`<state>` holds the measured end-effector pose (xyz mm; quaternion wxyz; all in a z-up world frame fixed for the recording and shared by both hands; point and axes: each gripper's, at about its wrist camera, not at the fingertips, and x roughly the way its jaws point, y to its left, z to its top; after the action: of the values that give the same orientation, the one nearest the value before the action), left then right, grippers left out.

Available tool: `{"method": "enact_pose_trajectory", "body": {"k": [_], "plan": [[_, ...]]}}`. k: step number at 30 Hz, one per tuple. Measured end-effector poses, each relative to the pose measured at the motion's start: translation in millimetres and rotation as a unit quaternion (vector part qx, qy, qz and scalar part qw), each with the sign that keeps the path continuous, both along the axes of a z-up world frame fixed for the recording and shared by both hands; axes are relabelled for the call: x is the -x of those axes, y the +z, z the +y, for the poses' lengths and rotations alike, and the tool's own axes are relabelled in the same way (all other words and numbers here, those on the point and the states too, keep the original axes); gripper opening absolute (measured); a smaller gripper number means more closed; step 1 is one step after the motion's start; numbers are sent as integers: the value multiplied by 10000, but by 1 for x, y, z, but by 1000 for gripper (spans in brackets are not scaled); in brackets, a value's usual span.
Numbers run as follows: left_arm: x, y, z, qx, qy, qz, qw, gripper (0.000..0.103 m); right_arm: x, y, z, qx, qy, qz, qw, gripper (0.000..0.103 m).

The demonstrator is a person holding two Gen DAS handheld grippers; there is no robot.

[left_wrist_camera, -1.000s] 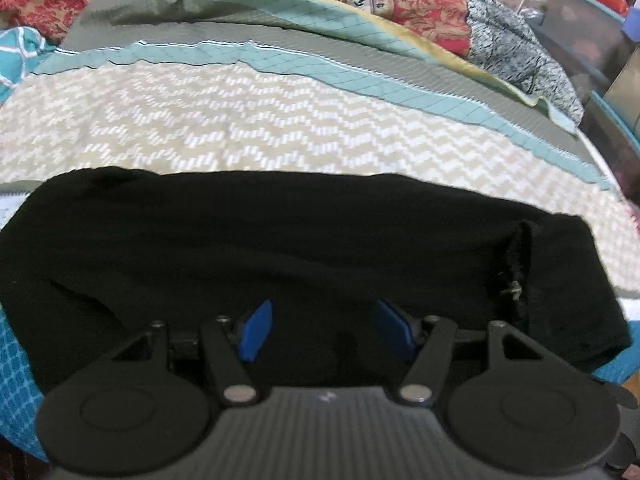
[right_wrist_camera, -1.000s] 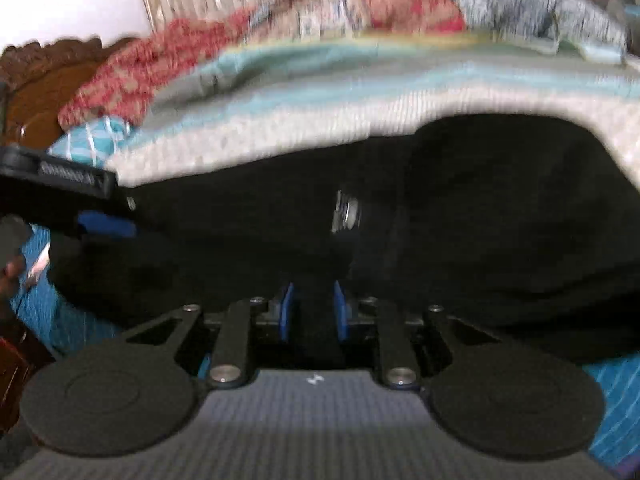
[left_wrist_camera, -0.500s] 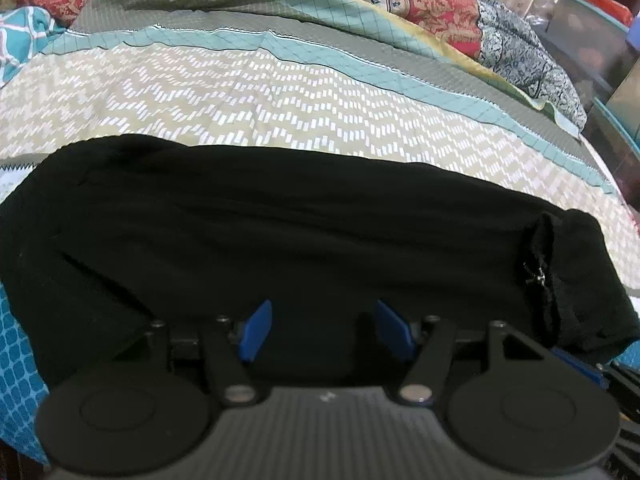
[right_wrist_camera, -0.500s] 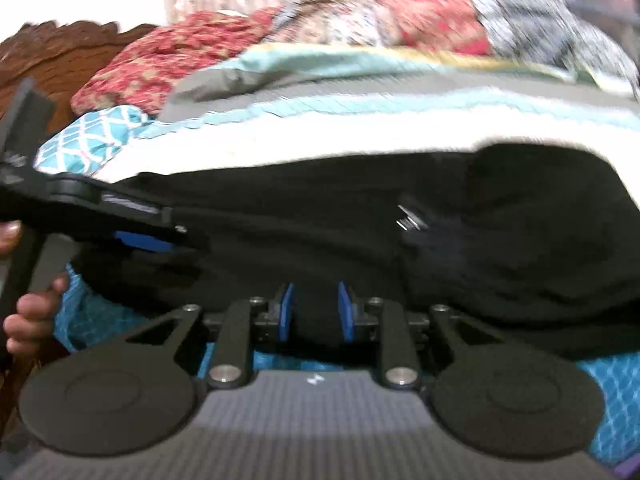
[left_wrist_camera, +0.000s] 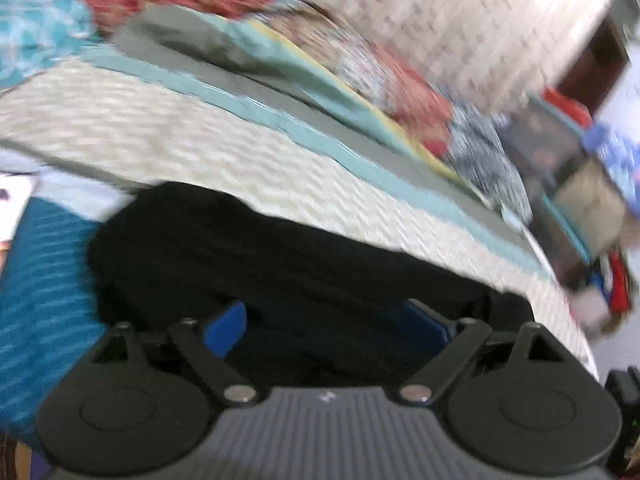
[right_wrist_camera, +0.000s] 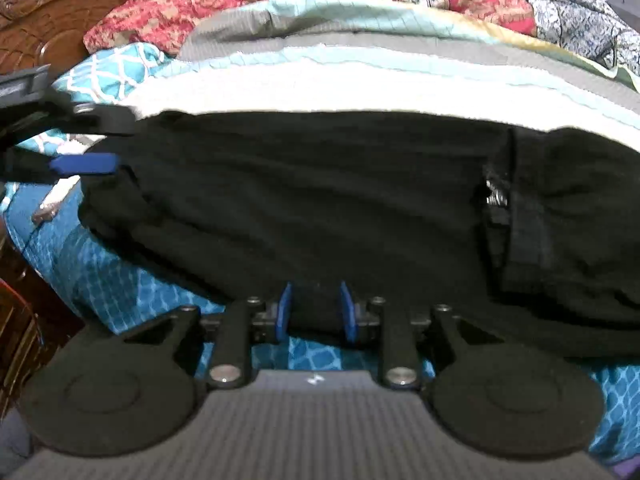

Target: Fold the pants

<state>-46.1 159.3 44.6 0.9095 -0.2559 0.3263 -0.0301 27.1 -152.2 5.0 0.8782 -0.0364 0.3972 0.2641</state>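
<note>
**Swung left and blurred, with the cloth pinch unchanged**

Swung toward the leg end since half a second ago, going by the left wrist view, now smeared with motion and tilted. Black pants [right_wrist_camera: 320, 200] spread lengthwise across the bed [right_wrist_camera: 360, 92], already doubled leg on leg, waistband bunched at the right end, near edge lying over the blue patterned cover [right_wrist_camera: 120, 280]. Right gripper [right_wrist_camera: 314, 312] still narrowed on the near edge of the fabric, jaws almost together with a fold of black cloth between the blue pads. Left gripper [left_wrist_camera: 326, 330] spread wide above the left part of the pants, nothing held; seen again from the right wrist view at the far left, hovering just beside the leg end [right_wrist_camera: 84, 164].

Probably between folds: lengthwise fold done, crosswise fold not yet begun. Next move likely calls for closing the left jaws on the leg end, then carrying it over toward the waistband while keeping both layers together. Risk of gathering only the top layer in so dark and limp a cloth.
</note>
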Motion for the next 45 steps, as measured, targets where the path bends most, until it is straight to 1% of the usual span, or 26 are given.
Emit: {"method": "enact_pose_trajectory", "body": {"k": [3,5,6,8,10,12,15,17,18,19,20,21,22,23,24,25,27,30,31,33,34,35,37,39,42,45], "plan": [[16,-11,47,329,698,39,9970,93,2,9,8,-39,132,-241,9996,30],[21,-24,76,719,1114,202,9910,93,-1,15,19,-72,276,-363,9989,30],[22,-29,84,904,1229,267,9879,93,-4,18,26,-96,365,-413,9984,30],[21,-42,99,1311,1337,307,9818,94,-11,23,39,-164,519,-454,9975,30],[16,-53,104,1515,1417,399,9774,98,-21,27,55,-322,667,-415,9964,30],[6,-61,106,1686,1400,427,9747,103,-30,32,73,-504,797,-352,9949,30],[-10,-69,105,1864,1346,431,9722,103,-43,34,104,-765,998,-207,9918,30],[-18,-73,105,1900,1432,482,9701,102,-52,26,122,-960,1048,67,9898,28],[-22,-74,104,1855,1434,438,9711,99,-57,20,130,-1058,1034,269,9886,28],[-24,-75,101,1763,1413,395,9733,89,-61,12,138,-1132,1020,498,9871,28],[-28,-75,98,1659,1379,441,9755,57,-67,1,148,-1114,1055,850,9845,28],[-32,-76,95,1477,1438,611,9766,47,-73,-19,159,-898,1055,1336,9813,28],[-32,-75,93,1390,1466,628,9774,43,-72,-28,164,-861,913,1396,9822,28],[-31,-72,92,1424,1437,512,9780,36,-71,-30,162,-1005,830,1351,9822,28],[-27,-68,92,1462,1411,411,9783,32,-71,-29,161,-1040,800,1396,9815,28],[-23,-62,91,1444,1365,278,9797,30,-72,-27,158,-1100,790,1464,9799,28],[-21,-45,79,1267,1134,-38,9854,26,-77,-28,149,-1333,801,1649,9740,28],[-28,-20,48,802,549,-407,9944,23,-83,-32,127,-1901,526,2031,9591,28],[-31,-13,35,614,368,-483,9963,23,-81,-31,120,-2025,473,2055,9563,28],[-36,-4,9,207,34,-562,9982,23,-73,-24,104,-2076,448,1837,9598,30],[-40,-2,-2,61,-116,-554,9984,23,-68,-19,96,-2043,425,1687,9633,30],[-44,-2,-12,10,-245,-534,9983,22,-62,-14,86,-1992,387,1535,9671,30],[-53,-5,-28,48,-512,-443,9977,22,-54,-5,66,-1885,263,1239,9739,30],[-60,-10,-48,-133,-712,-352,9968,22,-47,2,38,-1834,-17,991,9780,30],[-68,-22,-75,-564,-1068,-283,9923,22,-41,6,2,-1992,-483,859,9750,31],[-76,-39,-88,-744,-1328,58,9883,25,-43,5,-14,-2158,-708,885,9698,35]]}}
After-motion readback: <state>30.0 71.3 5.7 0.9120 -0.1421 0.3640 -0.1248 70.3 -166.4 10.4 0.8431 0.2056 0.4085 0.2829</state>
